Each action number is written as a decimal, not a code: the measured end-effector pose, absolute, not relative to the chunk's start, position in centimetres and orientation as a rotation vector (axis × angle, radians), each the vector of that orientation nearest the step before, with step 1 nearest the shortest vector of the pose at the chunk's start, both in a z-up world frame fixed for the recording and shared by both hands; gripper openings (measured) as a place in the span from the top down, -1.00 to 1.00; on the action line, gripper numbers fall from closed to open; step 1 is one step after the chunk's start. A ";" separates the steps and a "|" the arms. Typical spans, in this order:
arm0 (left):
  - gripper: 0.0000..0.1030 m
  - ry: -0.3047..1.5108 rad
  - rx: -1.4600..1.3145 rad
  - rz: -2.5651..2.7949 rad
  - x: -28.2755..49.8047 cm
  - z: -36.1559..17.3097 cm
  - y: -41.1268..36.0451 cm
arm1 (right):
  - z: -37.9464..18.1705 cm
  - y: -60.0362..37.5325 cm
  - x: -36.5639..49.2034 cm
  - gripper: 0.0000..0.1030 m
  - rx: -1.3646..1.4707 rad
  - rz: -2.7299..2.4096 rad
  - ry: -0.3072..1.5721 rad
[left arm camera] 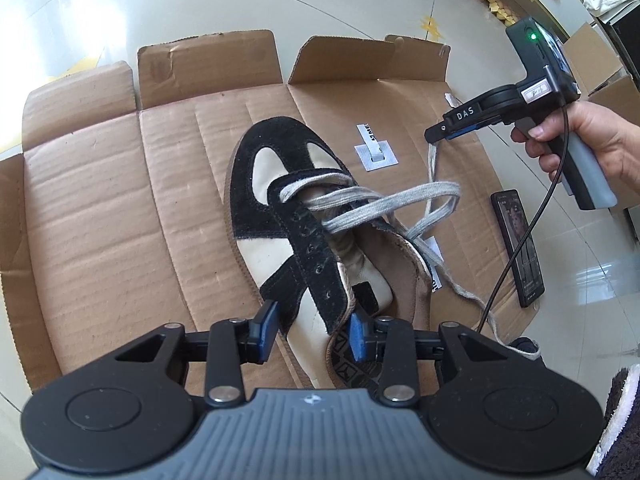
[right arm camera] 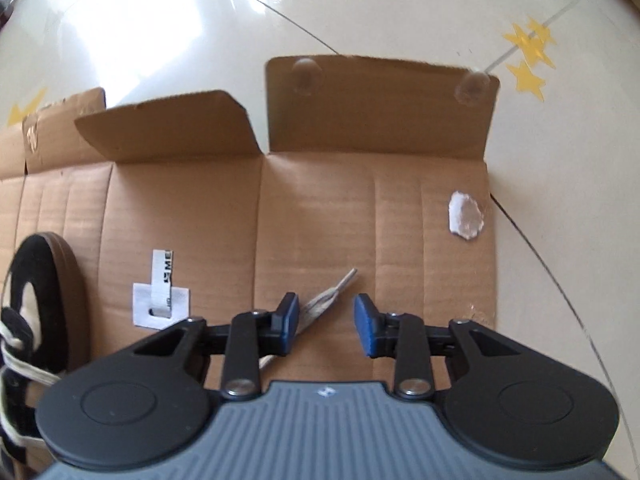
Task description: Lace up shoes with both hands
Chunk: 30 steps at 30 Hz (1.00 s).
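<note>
Shoe [left arm camera: 296,216]: on flattened cardboard [left arm camera: 120,208] on the floor. Lace [left arm camera: 384,200] crosses the toe-end eyelets only; upper eyelets empty. Left tool [left arm camera: 312,332]: part-open, clamping the shoe's heel-end flap. Right tool [right arm camera: 326,320]: part-open, holding nothing; lace tip [right arm camera: 344,278] lies beneath.

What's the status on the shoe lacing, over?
Left gripper clamped on shoe collar. Right gripper open over lace tip, not gripping. Laces loose, upper eyelets empty. Nothing blocking.

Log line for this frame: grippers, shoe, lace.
left gripper: shut on shoe side | right gripper: open over lace tip, not gripped | lace: partly threaded
</note>
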<state>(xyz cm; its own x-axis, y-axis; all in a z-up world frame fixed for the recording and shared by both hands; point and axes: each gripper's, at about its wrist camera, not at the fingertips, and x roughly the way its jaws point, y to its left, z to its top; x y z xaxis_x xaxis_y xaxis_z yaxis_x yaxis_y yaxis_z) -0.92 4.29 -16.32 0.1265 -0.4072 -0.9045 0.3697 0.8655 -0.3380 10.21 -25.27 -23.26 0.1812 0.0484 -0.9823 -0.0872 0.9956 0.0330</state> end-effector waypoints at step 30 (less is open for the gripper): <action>0.28 1.329 -0.020 -0.566 -0.5 -16.6 3.5 | -23.0 -22.9 8.1 0.50 -0.260 0.440 1.217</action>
